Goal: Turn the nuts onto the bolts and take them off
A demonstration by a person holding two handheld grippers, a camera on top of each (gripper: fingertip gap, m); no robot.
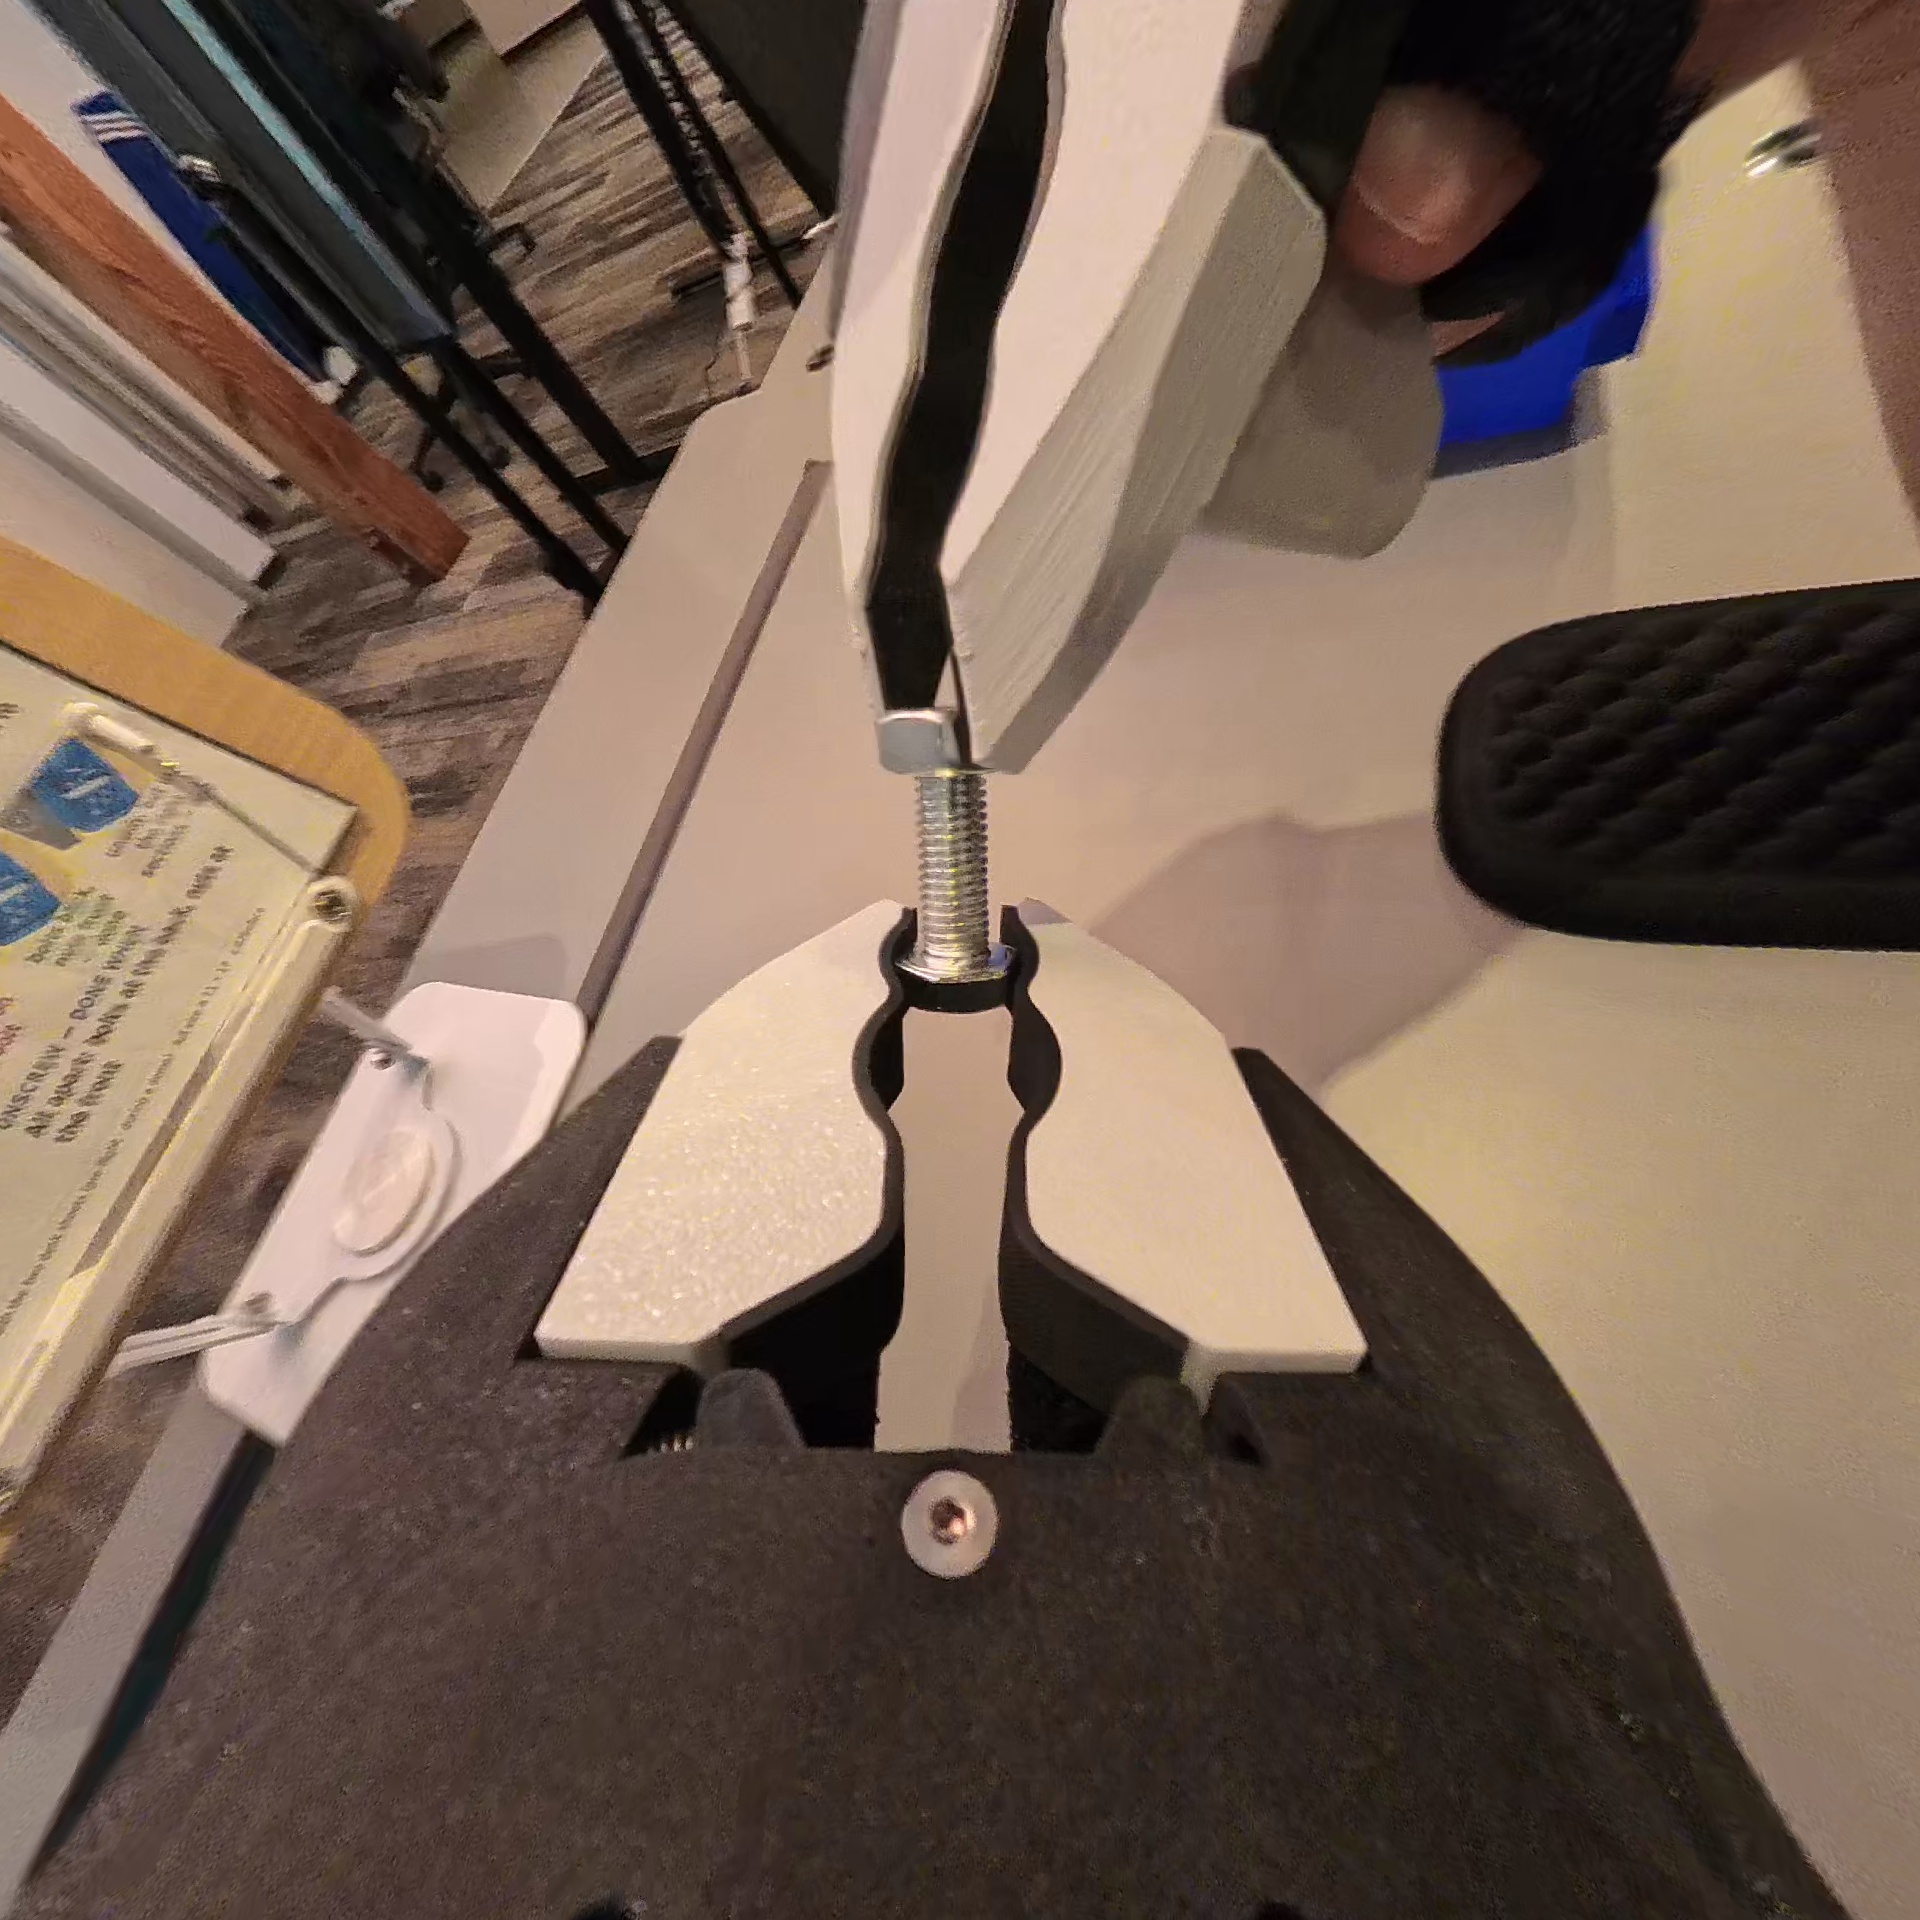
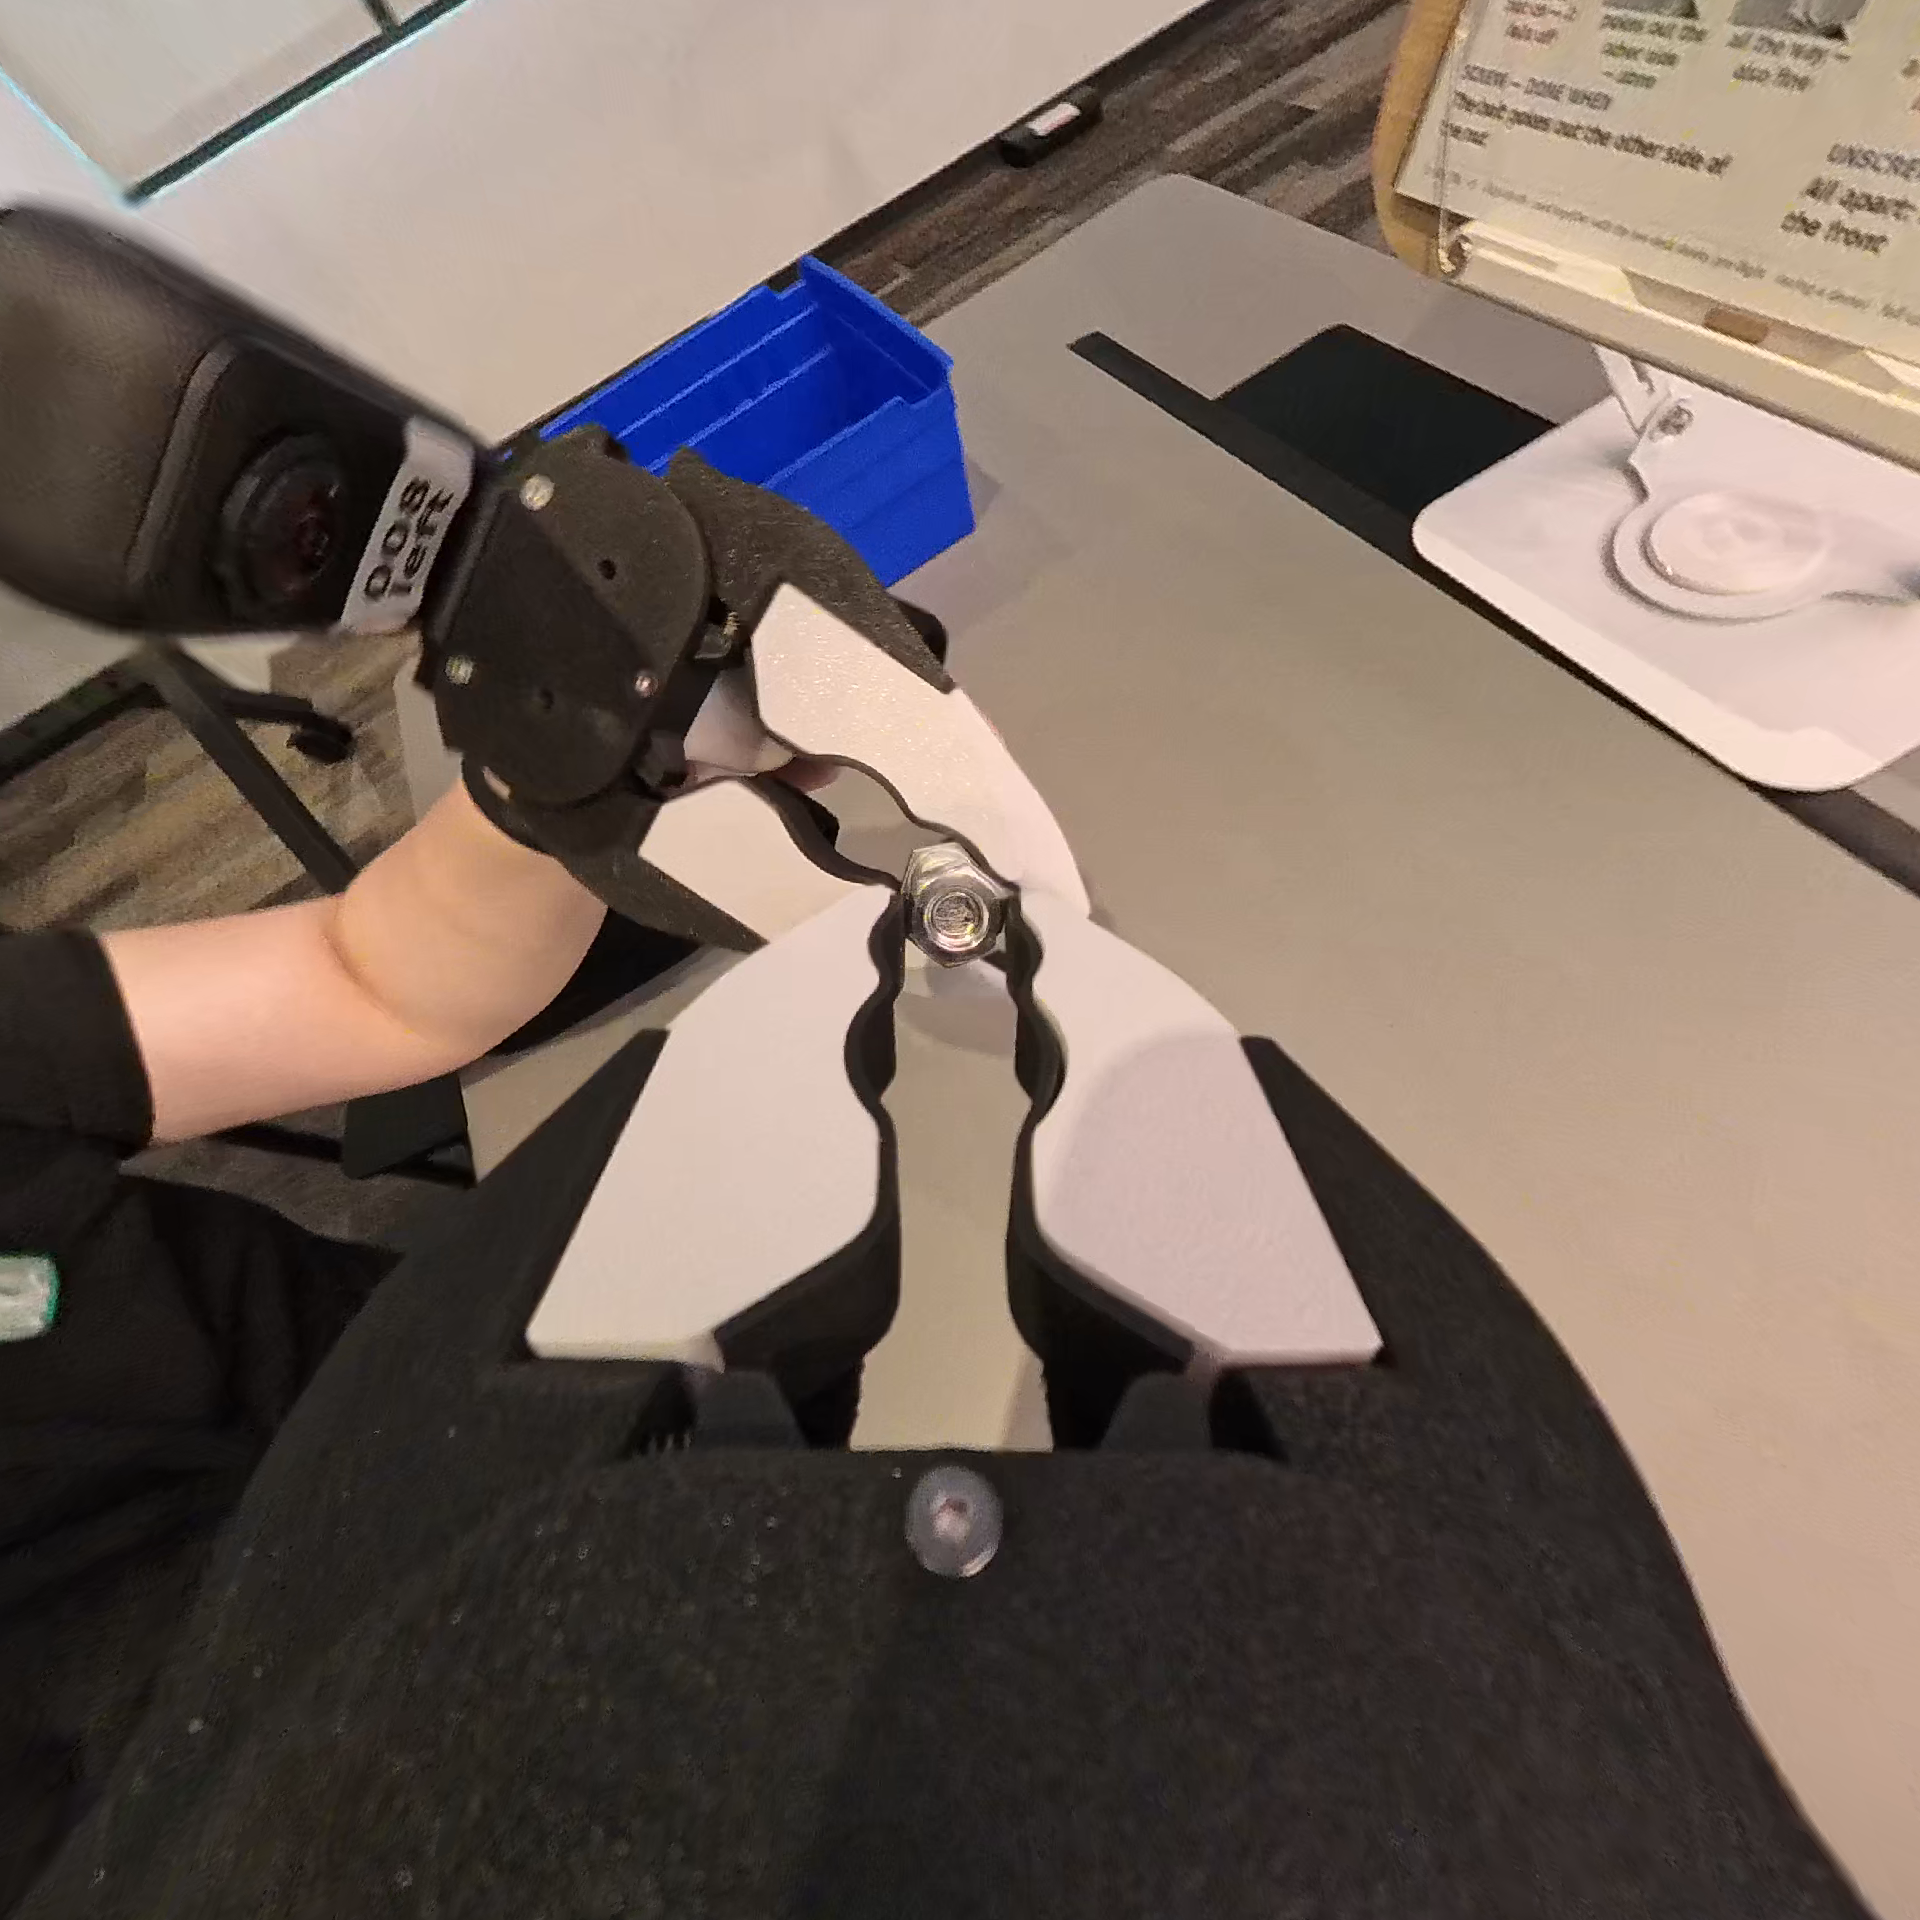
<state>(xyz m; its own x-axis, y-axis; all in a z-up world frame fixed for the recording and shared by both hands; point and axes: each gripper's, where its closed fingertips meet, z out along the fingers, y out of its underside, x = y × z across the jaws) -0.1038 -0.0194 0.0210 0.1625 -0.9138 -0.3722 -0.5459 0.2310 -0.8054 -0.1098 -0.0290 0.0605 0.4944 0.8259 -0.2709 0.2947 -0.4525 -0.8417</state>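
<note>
A silver bolt [image 1: 943, 873] is held in the air between both grippers above the grey table [image 2: 1403, 987]. My left gripper [image 1: 951, 940] is shut on the bolt's head end, and the threaded shaft points away from it. My right gripper [image 1: 932, 732] comes down from the top and is shut on a silver hex nut [image 1: 914, 736] at the shaft's far tip. In the right wrist view, my right gripper [image 2: 951, 925] clamps the nut [image 2: 951, 916], with the bolt's end showing in the nut's hole. The left gripper [image 2: 940, 878] reaches in from the left.
A blue bin [image 2: 821, 416] stands on the table behind the left gripper. A white stand base [image 2: 1683, 592] carries a sheet holder [image 1: 135, 987] at the table's edge. A black mesh chair armrest [image 1: 1704, 769] lies to the right. A person's bare forearm [image 2: 343, 987] holds the left gripper. There is about 4 cm between the tips of the two grippers.
</note>
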